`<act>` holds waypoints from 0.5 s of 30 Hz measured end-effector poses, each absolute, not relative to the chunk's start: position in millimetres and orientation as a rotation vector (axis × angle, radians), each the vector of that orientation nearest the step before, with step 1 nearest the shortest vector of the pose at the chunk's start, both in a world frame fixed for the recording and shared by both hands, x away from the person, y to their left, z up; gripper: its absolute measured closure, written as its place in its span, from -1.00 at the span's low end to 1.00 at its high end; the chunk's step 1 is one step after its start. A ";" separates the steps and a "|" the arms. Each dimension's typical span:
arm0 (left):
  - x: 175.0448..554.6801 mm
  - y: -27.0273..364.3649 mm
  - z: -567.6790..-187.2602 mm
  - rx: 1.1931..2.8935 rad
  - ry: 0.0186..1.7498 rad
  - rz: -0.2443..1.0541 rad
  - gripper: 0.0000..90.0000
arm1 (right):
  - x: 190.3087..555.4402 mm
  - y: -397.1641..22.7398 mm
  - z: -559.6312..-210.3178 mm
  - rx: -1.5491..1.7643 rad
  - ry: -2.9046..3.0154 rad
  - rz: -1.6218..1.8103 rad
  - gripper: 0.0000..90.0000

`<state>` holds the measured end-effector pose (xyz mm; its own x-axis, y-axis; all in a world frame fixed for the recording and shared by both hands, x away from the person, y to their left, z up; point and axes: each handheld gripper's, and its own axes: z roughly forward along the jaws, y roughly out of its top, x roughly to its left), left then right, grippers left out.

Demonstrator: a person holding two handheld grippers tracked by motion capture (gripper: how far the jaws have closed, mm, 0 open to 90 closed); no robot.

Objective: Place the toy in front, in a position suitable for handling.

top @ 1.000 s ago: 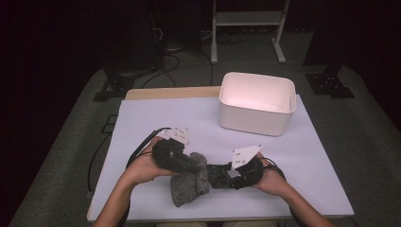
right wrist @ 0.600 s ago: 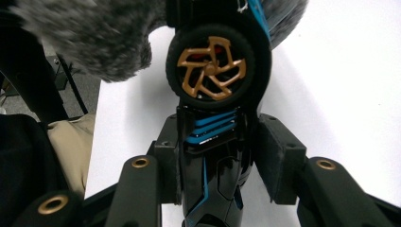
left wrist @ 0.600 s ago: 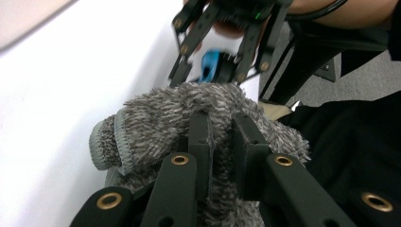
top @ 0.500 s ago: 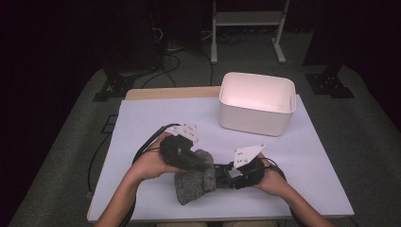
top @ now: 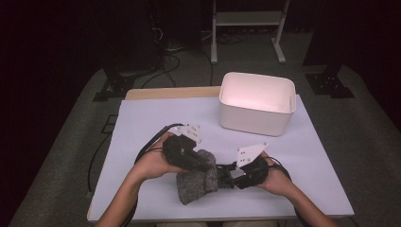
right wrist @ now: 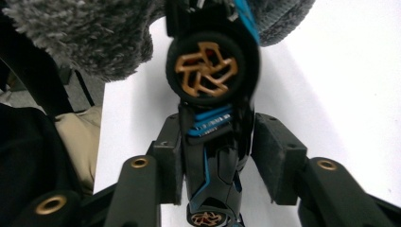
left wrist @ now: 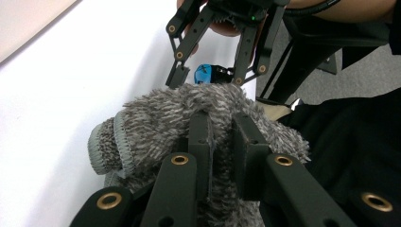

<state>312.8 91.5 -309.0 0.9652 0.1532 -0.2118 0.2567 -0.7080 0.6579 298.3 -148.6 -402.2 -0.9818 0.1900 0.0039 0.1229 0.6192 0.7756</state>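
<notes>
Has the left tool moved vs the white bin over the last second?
Yes. The left tool, shut on the grey fuzzy sock, shifted slightly up the high view toward the white bin, mostly early on.

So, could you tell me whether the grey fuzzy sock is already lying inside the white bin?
No, the grey fuzzy sock lies at the table's near edge, pinched by the left gripper, well apart from the white bin.

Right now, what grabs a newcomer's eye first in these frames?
The fuzzy grey sock at the table's near edge, pinched shut by the left gripper. Next, the black-and-blue toy car with gold wheels, clamped in the right gripper, nose at the sock's opening. Behind them, the bright white bin stands at the far right.
</notes>
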 end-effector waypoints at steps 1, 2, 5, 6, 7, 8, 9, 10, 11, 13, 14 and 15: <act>312.9 90.9 -308.8 2.373 0.275 -0.184 0.77 | 298.0 -148.4 -401.7 0.260 2.759 1.301 0.24; 312.8 90.9 -308.7 2.371 0.274 -0.184 0.77 | 297.7 -148.5 -401.5 0.255 2.758 1.296 0.24; 313.5 93.3 -309.8 2.357 0.284 -0.191 0.76 | 297.4 -149.4 -401.5 0.254 2.759 1.294 0.24; 313.5 93.3 -309.8 2.357 0.284 -0.191 0.76 | 297.4 -149.4 -401.5 0.254 2.759 1.294 0.24; 315.3 97.8 -312.7 2.355 0.298 -0.193 0.76 | 297.7 -150.2 -402.0 0.257 2.756 1.303 0.24; 316.2 100.1 -315.5 2.357 0.307 -0.200 0.76 | 298.1 -150.7 -402.2 0.257 2.755 1.306 0.24; 316.6 102.2 -318.8 2.352 0.321 -0.208 0.76 | 298.1 -151.0 -402.6 0.264 2.755 1.314 0.24; 317.3 104.4 -321.4 2.346 0.328 -0.218 0.76 | 298.2 -151.3 -403.0 0.268 2.753 1.318 0.24; 318.1 106.8 -322.8 2.340 0.333 -0.227 0.76 | 298.2 -151.3 -403.3 0.270 2.754 1.319 0.24; 318.4 109.3 -323.3 2.341 0.341 -0.224 0.76 | 298.7 -150.3 -403.9 0.267 2.748 1.325 0.24; 318.0 109.7 -322.5 2.348 0.343 -0.220 0.76 | 298.7 -149.6 -404.0 0.270 2.748 1.326 0.24; 317.8 109.8 -321.5 2.354 0.342 -0.219 0.76 | 298.7 -149.0 -404.1 0.272 2.749 1.325 0.24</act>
<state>317.8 109.8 -321.5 0.9500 0.1816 -0.2538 0.3066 -0.6946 0.6508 298.7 -149.0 -404.1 -0.9813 0.1924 0.0072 0.1254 0.6107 0.7818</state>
